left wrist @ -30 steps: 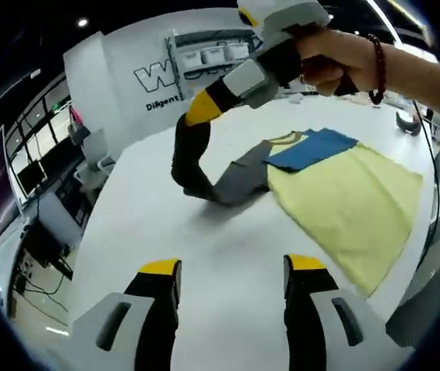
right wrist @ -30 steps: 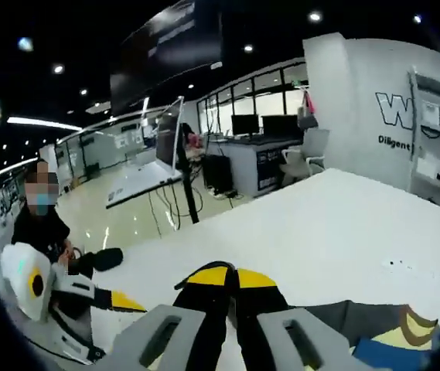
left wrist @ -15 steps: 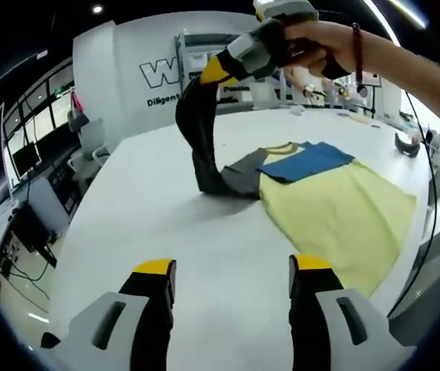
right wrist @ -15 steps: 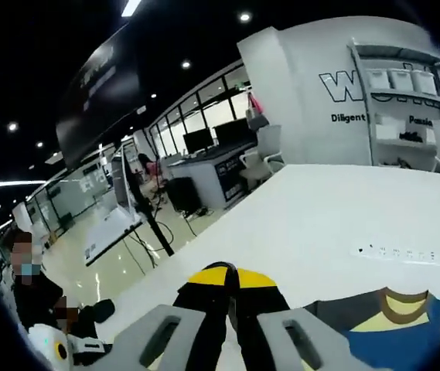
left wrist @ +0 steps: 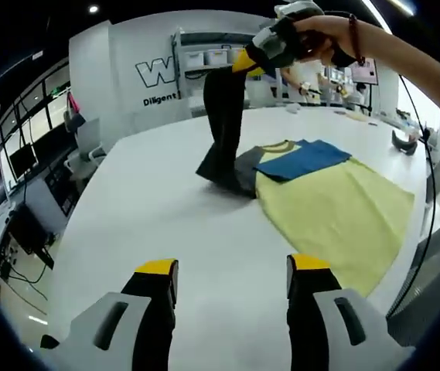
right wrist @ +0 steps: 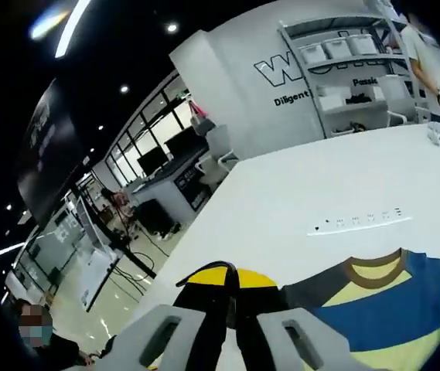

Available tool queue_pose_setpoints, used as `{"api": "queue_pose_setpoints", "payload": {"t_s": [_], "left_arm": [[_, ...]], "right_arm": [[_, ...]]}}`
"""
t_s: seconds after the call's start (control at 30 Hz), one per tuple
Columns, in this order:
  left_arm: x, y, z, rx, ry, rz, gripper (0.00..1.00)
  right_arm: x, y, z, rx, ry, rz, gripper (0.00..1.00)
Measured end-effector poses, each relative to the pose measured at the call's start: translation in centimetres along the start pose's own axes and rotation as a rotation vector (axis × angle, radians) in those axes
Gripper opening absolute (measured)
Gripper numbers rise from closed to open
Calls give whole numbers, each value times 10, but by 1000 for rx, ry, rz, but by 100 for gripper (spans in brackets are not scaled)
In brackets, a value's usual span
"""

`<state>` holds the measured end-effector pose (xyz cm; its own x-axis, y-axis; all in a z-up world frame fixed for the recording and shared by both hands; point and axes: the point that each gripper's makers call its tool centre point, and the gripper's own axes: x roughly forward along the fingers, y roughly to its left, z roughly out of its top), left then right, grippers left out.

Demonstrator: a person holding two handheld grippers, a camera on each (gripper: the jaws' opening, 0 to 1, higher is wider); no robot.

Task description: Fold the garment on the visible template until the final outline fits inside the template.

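On the white table (left wrist: 150, 209), seen from the left gripper view, the garment (left wrist: 335, 209) lies spread toward the right side: a pale yellow body, a blue panel across the chest and a brown-trimmed collar. Its dark grey sleeve (left wrist: 223, 127) is lifted off the surface and hangs almost straight down from the right gripper (left wrist: 257, 58), whose jaws are pinched closed on the sleeve's end, with a person's hand (left wrist: 316, 42) wrapped round the handle. Half a second ago that gripper was further to the left and the sleeve bowed out in a curve; a second ago it was low, close to the table, with the sleeve only just raised. Now the sleeve is higher, straighter and carried further over toward the shirt's body, while the yellow and blue parts lie where they did before. The left gripper (left wrist: 231, 270) hovers over bare table near the garment's lower edge, its two yellow-tipped jaws well apart with nothing between them, much as in both earlier frames. From the right gripper view the right gripper (right wrist: 231, 272) shows its jaws pressed together on dark cloth, and the collar and blue panel of the garment (right wrist: 390, 290) now sit fuller in the lower right than they did half a second ago, though that camera has itself tilted.
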<state>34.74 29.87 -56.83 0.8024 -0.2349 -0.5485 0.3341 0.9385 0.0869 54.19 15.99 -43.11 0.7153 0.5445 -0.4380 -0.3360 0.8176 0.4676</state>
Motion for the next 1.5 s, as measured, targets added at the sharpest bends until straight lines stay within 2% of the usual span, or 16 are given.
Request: {"api": "queue_pose_setpoints", "payload": {"t_s": [0.33, 0.43, 0.73, 0.87, 1.1, 1.3, 1.5], "left_arm": [[3, 3, 3, -1, -5, 4, 58], [5, 4, 4, -7, -8, 7, 58], [11, 5, 12, -11, -23, 7, 57], [12, 5, 15, -12, -28, 6, 56], [19, 5, 17, -3, -25, -3, 55], [22, 6, 22, 7, -33, -3, 53], [25, 5, 24, 4, -29, -7, 52]], "right_arm": [[-25, -43, -4, 108, -7, -81, 0], [-30, -62, 0, 144, -19, -104, 0], [-47, -104, 1, 208, -44, -161, 0], [-51, -115, -1, 214, -43, -178, 0], [-64, -154, -14, 277, -28, -209, 0], [-74, -179, -23, 349, -28, -228, 0], [-84, -206, -41, 460, -33, -236, 0]]}}
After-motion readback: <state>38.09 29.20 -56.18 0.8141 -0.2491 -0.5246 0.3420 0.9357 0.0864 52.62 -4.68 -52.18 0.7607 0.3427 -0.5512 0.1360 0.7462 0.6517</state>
